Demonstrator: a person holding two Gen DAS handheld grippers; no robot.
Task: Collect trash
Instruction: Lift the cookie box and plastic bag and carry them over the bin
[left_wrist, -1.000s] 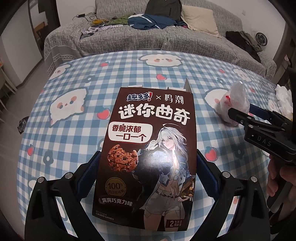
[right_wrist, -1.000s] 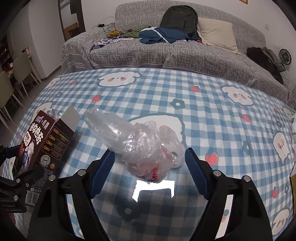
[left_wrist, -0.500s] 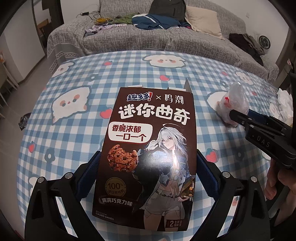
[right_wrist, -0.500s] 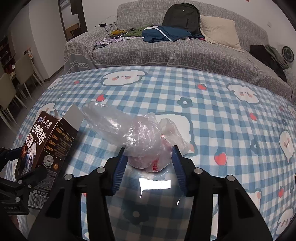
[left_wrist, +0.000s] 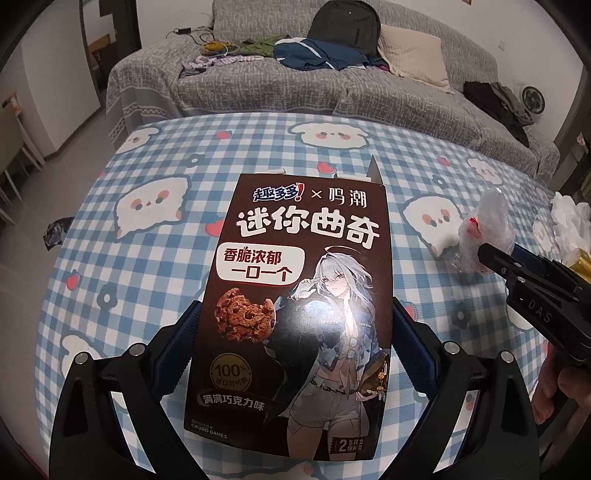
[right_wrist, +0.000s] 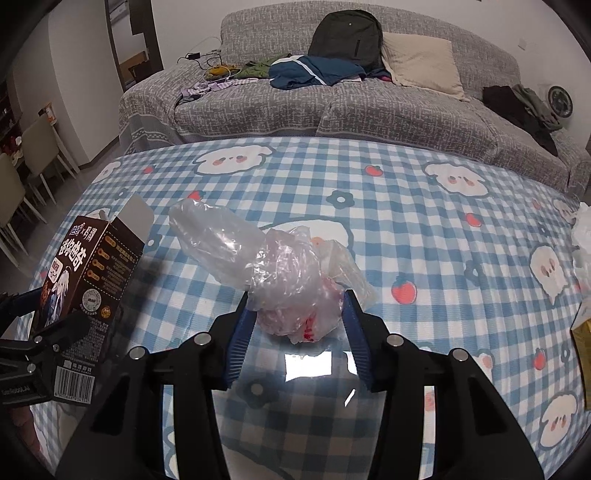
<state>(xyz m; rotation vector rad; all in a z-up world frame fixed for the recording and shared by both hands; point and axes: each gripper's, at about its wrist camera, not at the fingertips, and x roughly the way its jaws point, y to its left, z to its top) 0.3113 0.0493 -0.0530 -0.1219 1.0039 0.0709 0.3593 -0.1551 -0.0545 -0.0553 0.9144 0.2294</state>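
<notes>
the right gripper (right_wrist: 295, 325), jaws pinched on the crumpled plastic bag (right_wrist: 280, 273) above the worktop (right_wrist: 424, 229), could let the slippery film slide free, while the left gripper (left_wrist: 295, 354) clamps the cookie box (left_wrist: 295, 317) at near left.

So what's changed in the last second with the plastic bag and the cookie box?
The right gripper has closed its jaws onto the crumpled plastic bag, which a second ago lay loose between open jaws, and the bag now looks slightly raised off the checked tablecloth. The left gripper still holds the cookie box upright, unmoved.
</notes>
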